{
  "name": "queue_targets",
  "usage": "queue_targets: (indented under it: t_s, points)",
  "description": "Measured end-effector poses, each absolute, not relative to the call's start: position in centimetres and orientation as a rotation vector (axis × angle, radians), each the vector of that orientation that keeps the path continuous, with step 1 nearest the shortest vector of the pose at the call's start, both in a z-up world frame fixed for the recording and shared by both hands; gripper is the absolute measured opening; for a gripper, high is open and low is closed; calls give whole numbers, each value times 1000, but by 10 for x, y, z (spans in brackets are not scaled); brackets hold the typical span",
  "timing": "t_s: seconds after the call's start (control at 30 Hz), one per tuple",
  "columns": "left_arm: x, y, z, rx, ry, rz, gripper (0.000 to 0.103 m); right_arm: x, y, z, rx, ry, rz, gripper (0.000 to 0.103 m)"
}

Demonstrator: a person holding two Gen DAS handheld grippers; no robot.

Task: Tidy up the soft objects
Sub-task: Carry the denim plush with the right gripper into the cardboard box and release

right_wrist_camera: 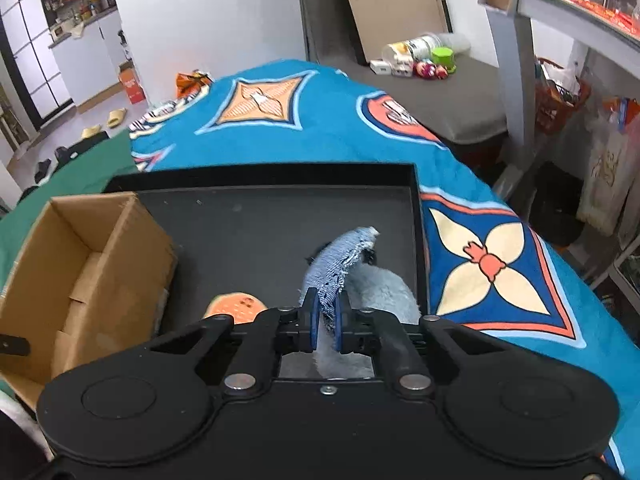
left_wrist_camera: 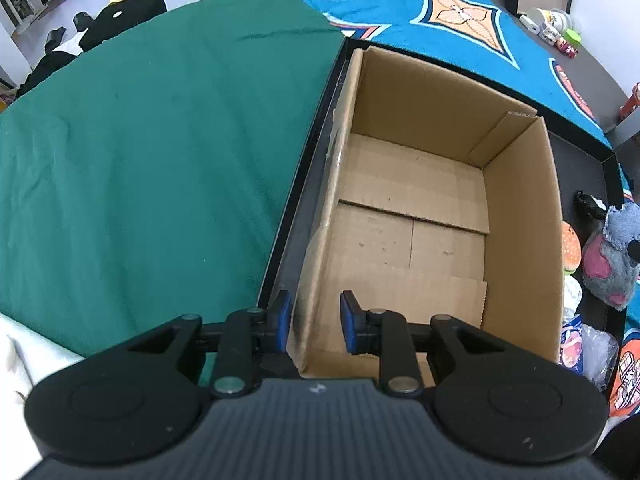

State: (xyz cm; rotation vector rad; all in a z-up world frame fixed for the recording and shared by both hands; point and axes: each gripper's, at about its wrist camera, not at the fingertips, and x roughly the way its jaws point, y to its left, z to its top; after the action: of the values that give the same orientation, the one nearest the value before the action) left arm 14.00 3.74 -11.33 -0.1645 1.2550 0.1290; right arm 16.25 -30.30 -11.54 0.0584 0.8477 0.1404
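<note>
Two grippers are at work over the black tray [right_wrist_camera: 280, 208], which lies on a patterned blue blanket [right_wrist_camera: 328, 128]. Our right gripper [right_wrist_camera: 325, 322] is clamped on a blue fabric flap [right_wrist_camera: 340, 264] of the grey plush toy [right_wrist_camera: 384, 292], which sits near the tray's right edge, close to its near corner. Beside it, toward the tray's near edge, lies an orange burger plush [right_wrist_camera: 236, 306].

Our left gripper [left_wrist_camera: 315, 322] straddles the near left wall of the cardboard box [left_wrist_camera: 520, 220], jaws narrowly apart; the left pad looks to touch the wall, but we cannot tell whether it truly pinches it. The box stands in the tray's left part, open and with nothing in it, beside a green cloth [left_wrist_camera: 160, 140].

We judge the toy light, limp and compressible. It should not slip, but the flap is thin and frayed, so the body will likely dangle and swing when lifted. A hold deeper on the stuffed body would be steadier. The box wall is stiff enough to brace against, which suits steadying it while the toy goes in.
</note>
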Motion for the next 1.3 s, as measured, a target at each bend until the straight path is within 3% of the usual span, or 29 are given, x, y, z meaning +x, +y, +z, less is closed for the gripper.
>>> queue_targets:
  t_s: [0.1,0.7,1.3]
  points:
    - [137,41,-112,-186,1246,135,12,159,-298,-105,72,826,157,8]
    - [134,48,-108,-215,1219,152,13,144,-215,-49,29,737,350,8]
    - [137,61,-116,-253,1243,98,12,137,-132,-50,-87,758,464,8]
